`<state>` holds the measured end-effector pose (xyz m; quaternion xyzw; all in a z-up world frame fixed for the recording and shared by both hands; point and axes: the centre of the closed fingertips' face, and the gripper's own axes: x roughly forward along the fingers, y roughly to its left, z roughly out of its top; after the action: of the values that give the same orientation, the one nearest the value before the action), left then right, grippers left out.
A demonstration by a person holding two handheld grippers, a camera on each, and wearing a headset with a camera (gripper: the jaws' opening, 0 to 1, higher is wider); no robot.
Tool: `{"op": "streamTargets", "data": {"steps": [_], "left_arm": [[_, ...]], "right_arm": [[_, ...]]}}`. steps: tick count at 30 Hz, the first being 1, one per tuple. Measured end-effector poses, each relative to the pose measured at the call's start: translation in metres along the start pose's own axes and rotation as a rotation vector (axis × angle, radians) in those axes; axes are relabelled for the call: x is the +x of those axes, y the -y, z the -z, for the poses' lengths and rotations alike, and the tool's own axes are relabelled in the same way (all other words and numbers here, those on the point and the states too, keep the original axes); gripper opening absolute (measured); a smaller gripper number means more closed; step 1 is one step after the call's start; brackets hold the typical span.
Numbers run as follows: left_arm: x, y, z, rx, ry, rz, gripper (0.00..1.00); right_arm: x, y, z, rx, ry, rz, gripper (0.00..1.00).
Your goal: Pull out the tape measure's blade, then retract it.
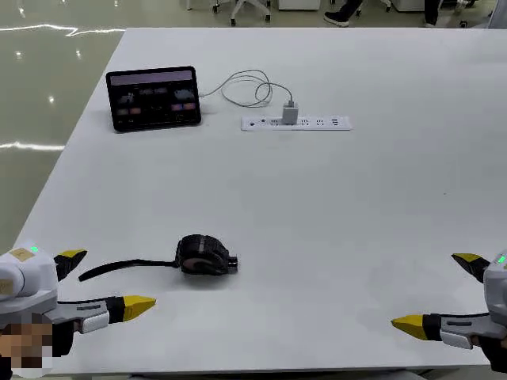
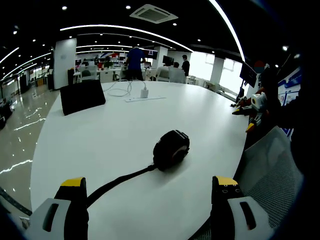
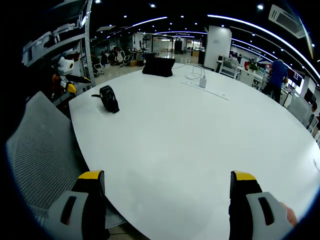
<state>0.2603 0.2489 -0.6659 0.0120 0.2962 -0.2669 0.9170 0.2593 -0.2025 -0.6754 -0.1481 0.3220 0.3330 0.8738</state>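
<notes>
**Both grippers agape, tape measure lying free**

Near edge of desk (image 1: 333, 214): left gripper (image 1: 107, 279) at the left corner and right gripper (image 1: 436, 291) at the right corner, jaws apart, holding nothing. Tape measure (image 1: 202, 255) lies just past the left gripper, blade in. Far side: tablet (image 1: 153, 97), power strip (image 1: 295, 123).

The white table (image 1: 341, 206) in front of me has a wide, smooth top. Near my edge, toward my left, lies the black tape measure (image 1: 204, 255), its dark strap (image 1: 119, 267) trailing flat on the surface to the left. At the far side a dark tablet (image 1: 153, 97) stands propped up. To its right lies a white power strip (image 1: 313, 123) with a white charger (image 1: 290, 113) plugged in, and a white cable (image 1: 247, 85) loops across the tabletop between charger and tablet.
</notes>
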Motion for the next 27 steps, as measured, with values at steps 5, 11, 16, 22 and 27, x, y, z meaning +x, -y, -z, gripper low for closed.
{"op": "streamTargets", "data": {"steps": [5, 11, 16, 22, 27], "left_arm": [[0.001, 0.004, 0.001, 0.016, -0.003, 0.015, 1.00], [0.004, 0.006, -0.001, 0.022, -0.011, 0.036, 1.00], [0.009, 0.008, -0.009, 0.052, -0.009, 0.066, 1.00], [0.018, 0.012, -0.018, 0.098, -0.015, 0.101, 1.00], [0.025, 0.015, -0.022, 0.152, -0.037, 0.135, 1.00]], "right_arm": [[0.000, 0.003, -0.001, -0.003, 0.003, 0.003, 1.00], [0.002, 0.004, -0.004, -0.010, 0.004, 0.000, 1.00], [0.005, 0.002, -0.009, -0.021, 0.003, -0.014, 1.00], [0.010, -0.001, -0.014, -0.037, 0.008, -0.034, 1.00], [0.015, -0.006, -0.020, -0.049, 0.021, -0.061, 1.00]]}}
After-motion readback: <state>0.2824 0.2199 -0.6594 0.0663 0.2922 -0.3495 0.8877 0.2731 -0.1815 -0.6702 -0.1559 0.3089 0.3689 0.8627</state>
